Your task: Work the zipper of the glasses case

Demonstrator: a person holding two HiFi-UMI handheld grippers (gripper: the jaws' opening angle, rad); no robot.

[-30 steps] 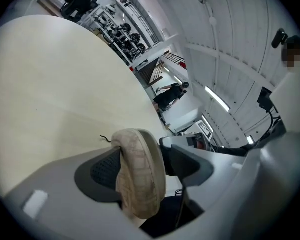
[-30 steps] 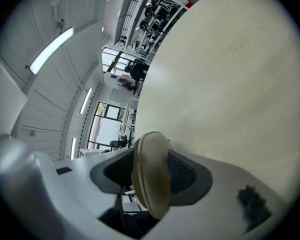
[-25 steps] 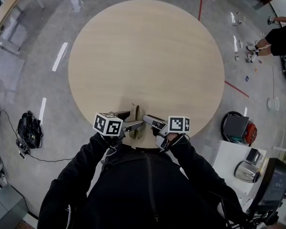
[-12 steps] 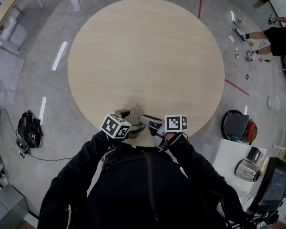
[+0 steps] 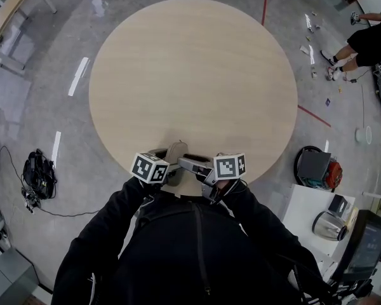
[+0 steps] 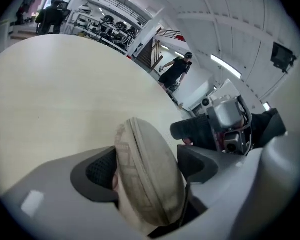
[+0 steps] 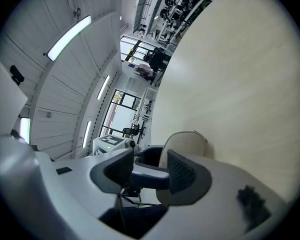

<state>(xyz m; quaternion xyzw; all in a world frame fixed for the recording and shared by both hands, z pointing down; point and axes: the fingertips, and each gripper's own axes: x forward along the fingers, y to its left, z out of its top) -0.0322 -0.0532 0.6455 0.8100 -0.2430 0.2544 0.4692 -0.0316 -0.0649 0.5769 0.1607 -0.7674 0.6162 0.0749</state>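
Note:
The beige glasses case [image 5: 175,152] stands on its edge near the front rim of the round wooden table [image 5: 190,75]. In the left gripper view the case [image 6: 147,174] fills the gap between the jaws, its zipper line facing the camera. My left gripper [image 5: 170,165] has both pads against the case and its jaws are closing on it. My right gripper [image 5: 185,162] reaches in from the right, close beside the case. Its jaws [image 7: 150,171] stand apart with nothing pinched between them. Through the gap I see a grey finger of the left gripper and the case [image 7: 186,143] beyond.
A black bag with cables [image 5: 38,170] lies on the floor at the left. A dark bin [image 5: 314,169] and a white side table [image 5: 301,211] with a kettle [image 5: 328,227] stand at the right. A person [image 5: 368,40] is at the far right.
The right gripper has moved a little to the left, towards the case. The left gripper shifted slightly, and the case now sits a bit further left and shows more of its side.

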